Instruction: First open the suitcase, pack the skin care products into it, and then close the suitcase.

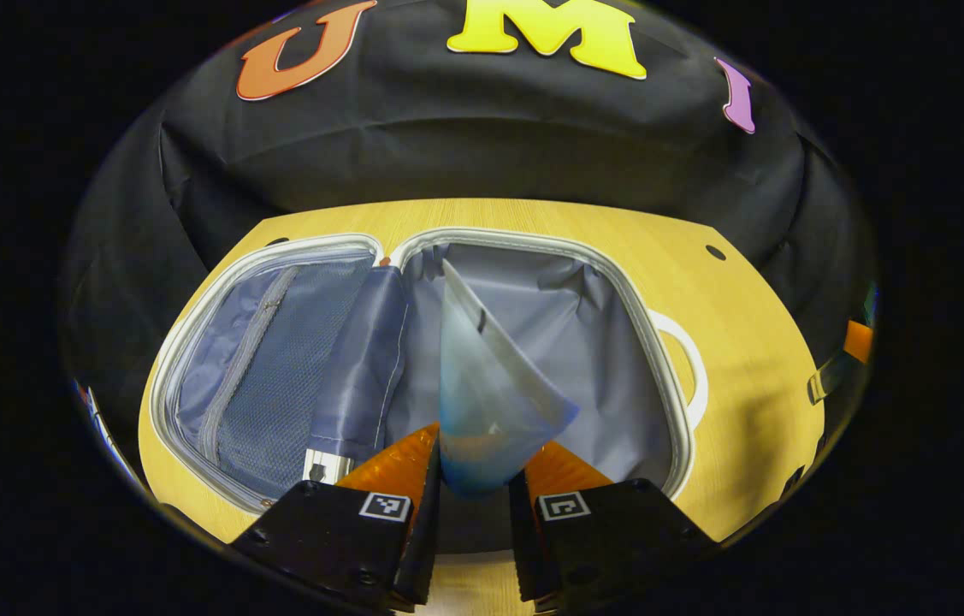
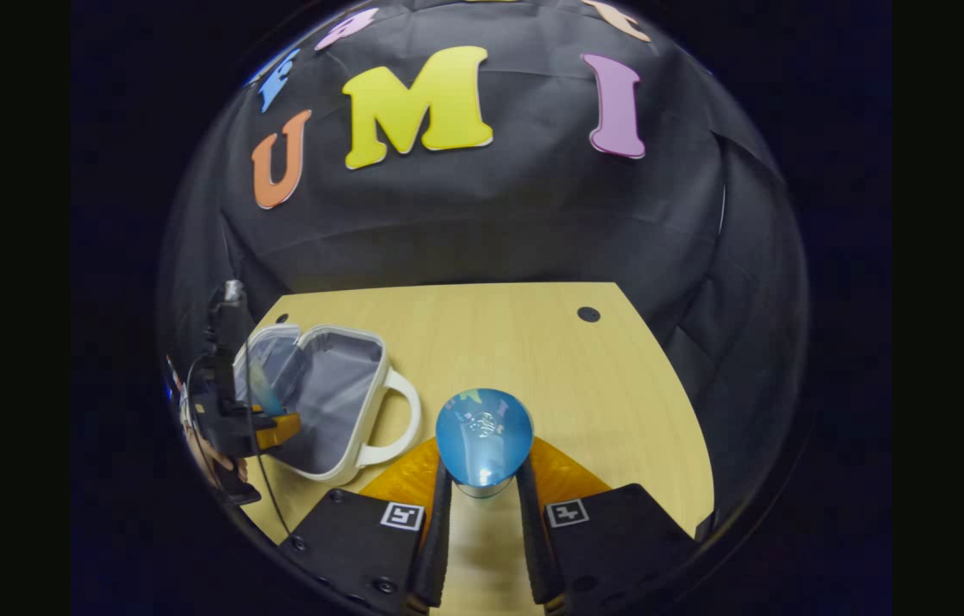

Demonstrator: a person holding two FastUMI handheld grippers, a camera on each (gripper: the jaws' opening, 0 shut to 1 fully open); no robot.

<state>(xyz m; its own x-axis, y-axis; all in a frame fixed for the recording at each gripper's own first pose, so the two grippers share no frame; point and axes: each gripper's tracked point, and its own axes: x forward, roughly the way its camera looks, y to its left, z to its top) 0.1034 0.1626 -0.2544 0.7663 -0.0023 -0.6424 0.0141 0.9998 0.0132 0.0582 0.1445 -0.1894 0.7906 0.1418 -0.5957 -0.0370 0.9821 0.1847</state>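
Wooden table (image 2: 533, 359) under open suitcase (image 2: 336, 402), black cloth wall (image 2: 490, 222) behind.

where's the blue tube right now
In the left gripper view the blue tube is pinched in the left tool, held over the right half of the open suitcase. The right tool holds a blue bottle.

Light falls from above, bright on the table (image 2: 533, 359), dim on the far wall. Strong fisheye bending curves the table edges. The tube (image 1: 482, 402) close to the left camera is blurred; a glare spot sits on the bottle (image 2: 482, 432).
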